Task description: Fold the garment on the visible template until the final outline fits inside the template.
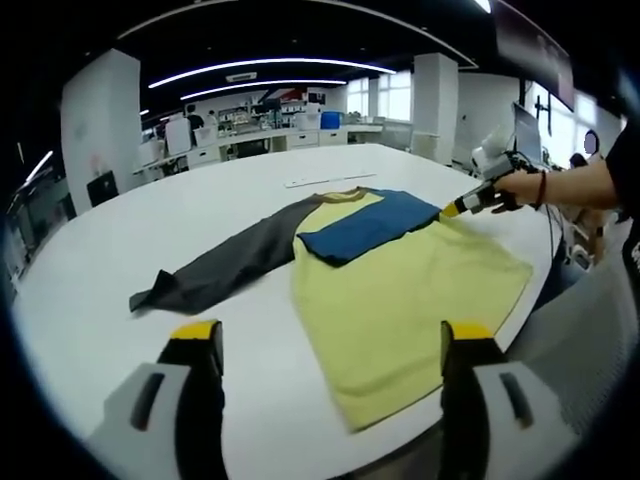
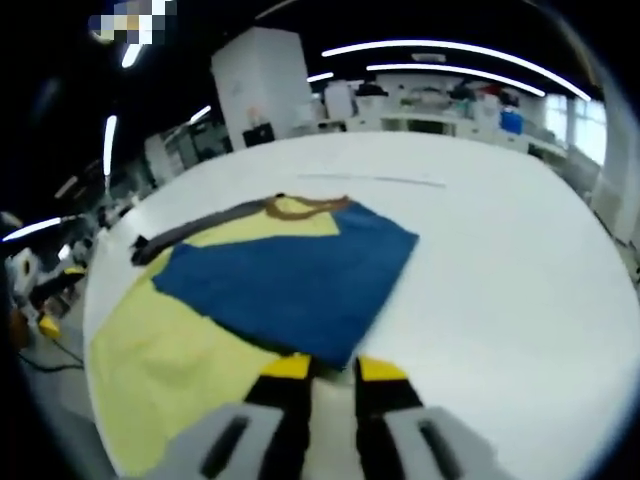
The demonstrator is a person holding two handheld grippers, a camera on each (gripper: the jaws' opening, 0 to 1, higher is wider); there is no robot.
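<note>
— Where's my right hand-held gripper (image 2: 327,368)?
— Arm stretched over the bench (image 1: 120,250), jaws pinched on the garment's (image 1: 400,290) folded blue sleeve (image 2: 290,275).
— Left hand-held gripper (image 1: 330,332)?
— Held wide, hovering, empty.

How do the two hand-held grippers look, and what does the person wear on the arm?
Each hand-held gripper has pale grey jaw bodies with dark slots, black inner faces and yellow tips: the left hand-held gripper and the right hand-held gripper. In the left gripper view the person's hand has a dark band at the wrist, with a black short sleeve above.
</note>
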